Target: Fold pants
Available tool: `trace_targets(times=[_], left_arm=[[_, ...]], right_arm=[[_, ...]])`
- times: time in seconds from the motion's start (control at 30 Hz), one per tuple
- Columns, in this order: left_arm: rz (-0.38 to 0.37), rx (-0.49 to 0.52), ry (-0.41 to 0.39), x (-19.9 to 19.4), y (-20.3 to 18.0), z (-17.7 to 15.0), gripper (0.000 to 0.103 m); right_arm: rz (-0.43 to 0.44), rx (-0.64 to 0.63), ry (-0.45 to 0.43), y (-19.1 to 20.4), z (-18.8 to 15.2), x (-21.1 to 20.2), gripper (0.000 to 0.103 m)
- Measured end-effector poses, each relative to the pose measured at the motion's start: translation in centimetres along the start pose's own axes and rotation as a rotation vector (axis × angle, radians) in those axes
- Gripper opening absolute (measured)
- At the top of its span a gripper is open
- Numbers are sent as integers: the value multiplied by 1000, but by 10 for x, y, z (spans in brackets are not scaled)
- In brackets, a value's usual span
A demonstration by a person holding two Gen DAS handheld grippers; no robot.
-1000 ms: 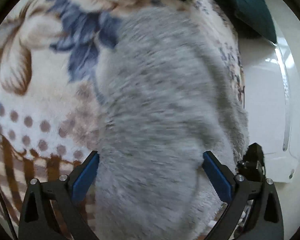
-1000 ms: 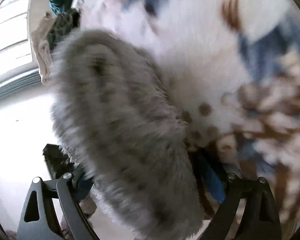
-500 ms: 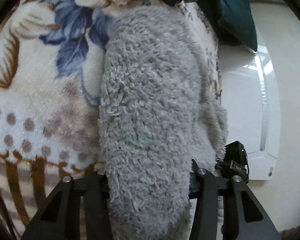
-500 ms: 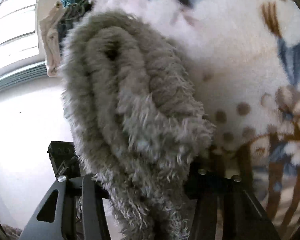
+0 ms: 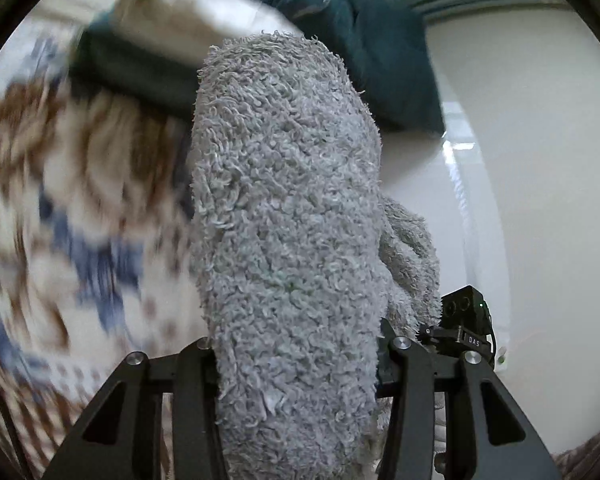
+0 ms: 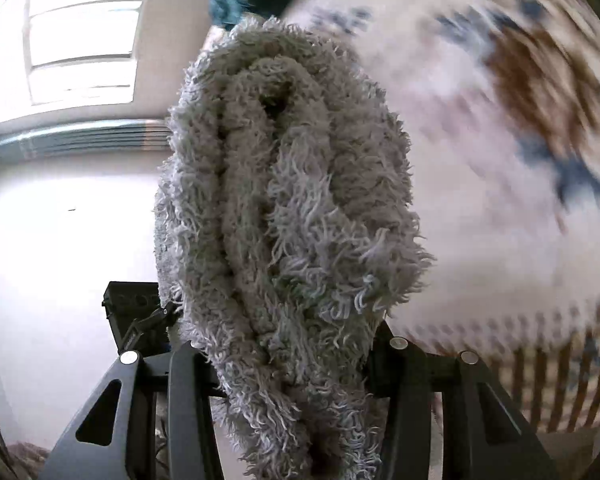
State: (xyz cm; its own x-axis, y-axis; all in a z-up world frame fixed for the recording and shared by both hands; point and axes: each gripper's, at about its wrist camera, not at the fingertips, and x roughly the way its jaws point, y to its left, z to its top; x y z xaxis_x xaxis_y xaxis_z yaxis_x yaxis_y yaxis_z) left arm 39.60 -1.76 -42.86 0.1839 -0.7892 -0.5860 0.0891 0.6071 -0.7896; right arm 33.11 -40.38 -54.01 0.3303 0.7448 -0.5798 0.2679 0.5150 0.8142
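The folded grey fleece pants (image 5: pixel 288 216) fill the middle of the left wrist view, a thick fuzzy bundle held up above the bed. My left gripper (image 5: pixel 296 364) is shut on one end of the bundle. In the right wrist view the pants (image 6: pixel 288 208) show their rolled layers end-on. My right gripper (image 6: pixel 292 364) is shut on the other end. Each gripper's body shows beside the bundle in the other's view. The fingertips are buried in the fleece.
A floral blanket (image 5: pixel 72 208) in white, brown and blue covers the bed, also seen in the right wrist view (image 6: pixel 500 160). A stack of folded clothes, cream (image 5: pixel 180 20) on dark teal (image 5: pixel 372 48), lies ahead. White floor (image 5: pixel 520 200) and a window (image 6: pixel 80 40) are beside the bed.
Both grippers closed on the folded pants, then lifted and carried the bundle forward toward the stack of folded clothes. The blanket now blurs past beneath.
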Motion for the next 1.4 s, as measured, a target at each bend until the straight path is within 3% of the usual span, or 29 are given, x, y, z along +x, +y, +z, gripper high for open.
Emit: trace_targets(times=[0.17, 0.3, 0.43, 0.57, 0.67, 0.73, 0.77, 0.87, 0.97, 1.03, 1.07, 1.2, 1.4], left_arm=[[-13, 52, -58, -37, -15, 112, 41], [49, 115, -69, -48, -19, 212, 42], [88, 132, -77, -43, -6, 296, 43], [123, 66, -50, -21, 36, 347, 48], [251, 0, 18, 6, 77, 362, 52], [324, -23, 74, 22, 98, 362, 53], [343, -34, 92, 29, 106, 358, 54], [363, -12, 48, 25, 107, 353, 64], [497, 65, -35, 11, 85, 351, 88], [598, 166, -149, -5, 62, 347, 93], [642, 216, -190, -13, 47, 340, 101], [748, 272, -247, -29, 11, 310, 102], [853, 297, -279, -43, -33, 264, 102]], right_arm=[[35, -70, -46, 94, 86, 23, 48], [43, -103, -68, 156, 167, 70, 48], [39, -117, -72, 195, 243, 127, 48], [6, -64, -49, 184, 300, 170, 49], [-79, -20, -10, 168, 338, 203, 52], [-146, -13, 10, 158, 341, 213, 54], [-164, -2, 19, 151, 344, 218, 59], [-210, -6, 14, 149, 349, 215, 77], [-303, -51, -9, 159, 353, 211, 92], [-394, -106, -73, 180, 340, 190, 94], [-449, -141, -105, 187, 335, 186, 99], [-718, -299, -242, 230, 290, 167, 99], [-922, -419, -361, 281, 206, 138, 99]])
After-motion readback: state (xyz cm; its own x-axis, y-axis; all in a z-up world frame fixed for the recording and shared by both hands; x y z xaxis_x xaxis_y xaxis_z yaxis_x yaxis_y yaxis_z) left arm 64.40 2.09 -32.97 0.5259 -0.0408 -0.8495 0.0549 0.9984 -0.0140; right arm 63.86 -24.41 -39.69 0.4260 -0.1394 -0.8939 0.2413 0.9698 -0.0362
